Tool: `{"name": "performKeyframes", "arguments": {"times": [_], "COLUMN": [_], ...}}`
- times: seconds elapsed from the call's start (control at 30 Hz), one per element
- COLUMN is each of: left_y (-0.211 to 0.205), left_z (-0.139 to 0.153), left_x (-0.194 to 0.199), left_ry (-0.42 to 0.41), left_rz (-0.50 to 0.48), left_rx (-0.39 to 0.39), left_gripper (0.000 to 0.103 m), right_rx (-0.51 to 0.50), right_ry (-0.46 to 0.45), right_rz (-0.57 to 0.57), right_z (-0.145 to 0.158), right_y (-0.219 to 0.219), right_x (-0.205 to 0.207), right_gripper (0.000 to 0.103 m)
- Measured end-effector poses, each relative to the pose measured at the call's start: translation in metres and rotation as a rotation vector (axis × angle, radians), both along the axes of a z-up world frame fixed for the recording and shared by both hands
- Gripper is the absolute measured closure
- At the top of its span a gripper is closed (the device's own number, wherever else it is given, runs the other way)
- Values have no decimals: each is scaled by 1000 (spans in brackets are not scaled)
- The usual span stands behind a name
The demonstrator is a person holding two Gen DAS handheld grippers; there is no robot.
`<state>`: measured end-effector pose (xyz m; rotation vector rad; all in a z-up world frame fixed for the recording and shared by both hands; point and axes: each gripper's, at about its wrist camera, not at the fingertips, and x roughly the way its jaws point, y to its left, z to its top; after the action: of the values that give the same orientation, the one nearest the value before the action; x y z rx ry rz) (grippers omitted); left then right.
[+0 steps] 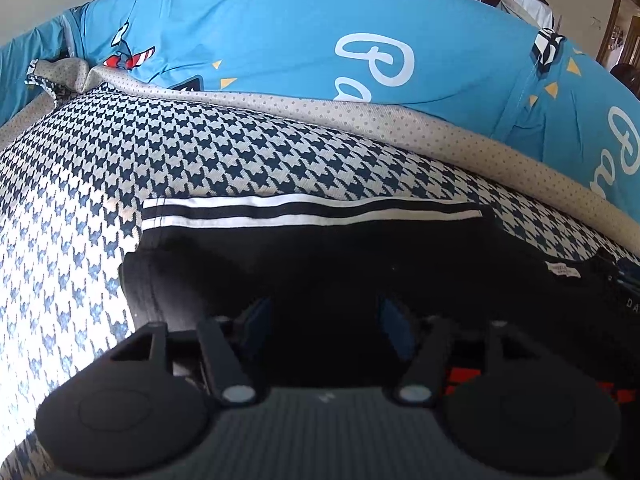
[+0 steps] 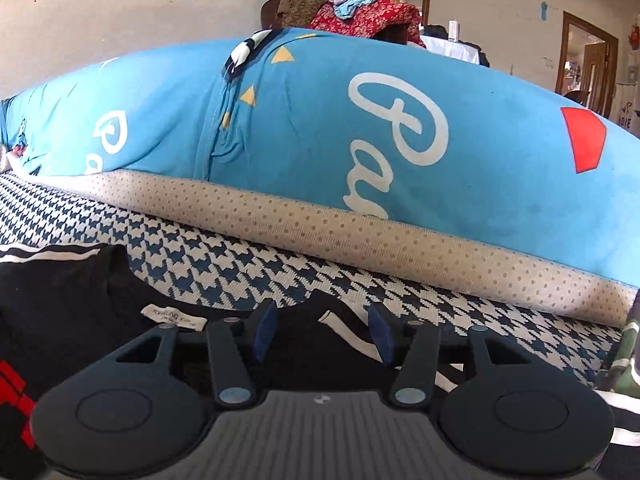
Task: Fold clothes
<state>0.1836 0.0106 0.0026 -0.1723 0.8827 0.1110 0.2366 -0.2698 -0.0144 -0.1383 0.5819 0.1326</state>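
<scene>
A bed covered in a navy-and-white houndstooth spread [image 1: 208, 152] fills both views, with a plaster wall and wooden door frames behind. On the spread lies the black garment [image 1: 320, 264], partly folded, its white-striped band [image 1: 312, 210] running along the far edge in the left wrist view; in the right wrist view its collar and white neck label [image 2: 174, 315] face the camera.

The left gripper [image 1: 325, 320] hovers over the black cloth with its blue pads apart and nothing visibly pinched between them. The right gripper [image 2: 323, 330] likewise stands with jaws parted, above a black corner and a white-striped edge [image 2: 348, 328]; no cloth is clamped.

Risks, as a judgement: with both grips open, the loosely laid fold may spring back or slide; black on black makes layer edges hard to separate, so a pinch may catch one layer too many or too few.

Beyond the garment, a dotted beige border [image 2: 360, 236] edges a turquoise quilt [image 2: 304, 128]; a heap of clothes [image 2: 352, 12] sits behind.

Writing: the label reads roughly "TOP…UNG Kids", partly illegible; the quilt shows white script "Pa…"; "DA" appears on the garment at the right edge of the left wrist view.
</scene>
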Motion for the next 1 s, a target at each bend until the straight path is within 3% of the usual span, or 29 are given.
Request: {"name": "performKeyframes", "arguments": {"times": [0.3, 0.47, 0.7, 0.77, 0.83, 0.9, 0.93, 1.0], "left_y": [-6, -3, -3, -4, -6, -6, -6, -7], "left_z": [-3, 0, 6, 5, 3, 3, 3, 4], "left_x": [0, 0, -1, -1, -2, -3, -3, -4], "left_ry": [-11, -35, -81, -77, -68, -64, -64, -64], "left_rz": [-12, 1, 20, 17, 12, 14, 17, 18], "left_rx": [28, 12, 50, 61, 69, 72, 72, 69], "left_gripper": [38, 38, 31, 31, 31, 31, 31, 31], "right_rx": [-21, -54, -12, -24, -37, -42, -37, 3], "right_ry": [-17, -60, -203, -211, -147, -89, -75, -101], "right_rz": [-12, -63, -321, -343, -312, -310, -312, -294], "right_z": [-1, 1, 20, 17, 11, 12, 15, 26], "right_y": [0, 3, -18, -19, -19, -19, -19, -21], "right_x": [3, 7, 15, 17, 25, 28, 27, 19], "right_gripper": [93, 95, 95, 95, 93, 86, 77, 69]}}
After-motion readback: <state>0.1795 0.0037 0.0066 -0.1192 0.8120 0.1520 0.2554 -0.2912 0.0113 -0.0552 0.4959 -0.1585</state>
